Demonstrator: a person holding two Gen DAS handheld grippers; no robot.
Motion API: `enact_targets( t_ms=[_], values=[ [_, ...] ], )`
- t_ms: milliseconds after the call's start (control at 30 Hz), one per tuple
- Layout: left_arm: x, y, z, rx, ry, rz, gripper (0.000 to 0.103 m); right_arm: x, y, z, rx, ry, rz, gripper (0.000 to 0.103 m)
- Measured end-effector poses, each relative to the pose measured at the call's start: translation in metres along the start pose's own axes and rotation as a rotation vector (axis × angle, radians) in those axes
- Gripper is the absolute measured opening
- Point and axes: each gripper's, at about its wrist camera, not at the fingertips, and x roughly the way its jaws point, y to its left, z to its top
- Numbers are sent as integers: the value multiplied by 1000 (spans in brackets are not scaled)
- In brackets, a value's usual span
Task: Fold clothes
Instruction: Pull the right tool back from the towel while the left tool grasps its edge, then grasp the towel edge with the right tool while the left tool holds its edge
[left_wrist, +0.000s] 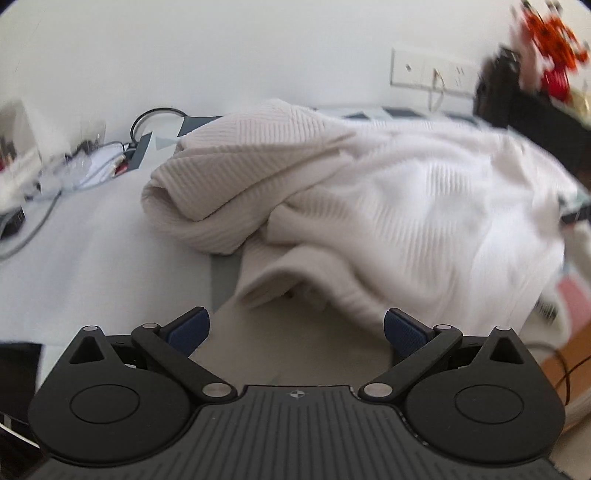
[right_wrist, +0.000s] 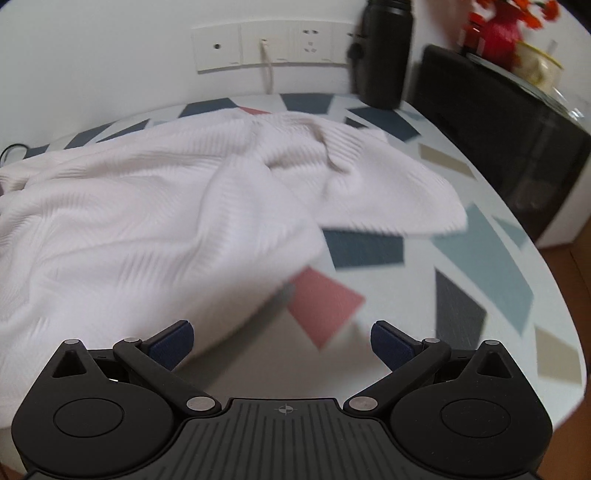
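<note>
Nearest, the left hand-held gripper (left_wrist: 295, 328) and right hand-held gripper (right_wrist: 282, 341) both gape wide, holding nothing. Beyond them the white ribbed knit garment (right_wrist: 155, 206) lies rumpled on the patterned surface (right_wrist: 476, 258). It looks soft, limp and light; its near hem (left_wrist: 280, 273) seems the likeliest hold. No legible writing.

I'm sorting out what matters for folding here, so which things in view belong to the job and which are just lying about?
Part of the job:
white ribbed garment, crumpled on the patterned table
left gripper, open, empty
right gripper, open, empty

Just lying about:
black bottle by the wall
wall sockets
black appliance
red flowers
cables and clutter
</note>
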Motion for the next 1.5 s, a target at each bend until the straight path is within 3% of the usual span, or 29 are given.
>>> enact_targets(
  t_ms=[367, 533, 600, 633, 667, 767, 900, 1067, 1367, 1500],
  values=[
    [14, -31, -6, 320, -97, 78, 103, -10, -1, -22, -13, 20, -67, 102],
    [17, -50, -3, 451, -184, 125, 103, -6, -3, -18, -26, 22, -72, 102],
    [17, -56, 0, 475, -222, 121, 99, -4, -4, -15, -28, 19, -68, 102],
    [17, -59, 2, 487, -241, 118, 92, -3, -5, -12, -27, 17, -65, 102],
    [18, -59, 6, 475, -235, 97, 78, -3, -6, -10, -26, 15, -61, 102],
    [20, -60, 15, 434, -213, 32, 57, 0, -7, -4, -33, 1, -47, 102],
    [27, -52, 14, 341, -152, 22, 45, 5, -12, 3, -72, -17, -63, 102],
    [14, -42, 10, 257, -164, 8, 23, 17, -23, 3, -112, -6, -94, 102],
    [-11, -34, 37, 52, -254, -29, 9, 34, -2, 8, -254, -50, -51, 102],
    [-24, -30, 52, 13, -327, 35, 6, 40, 11, 21, -236, -54, 22, 102]
  ],
)
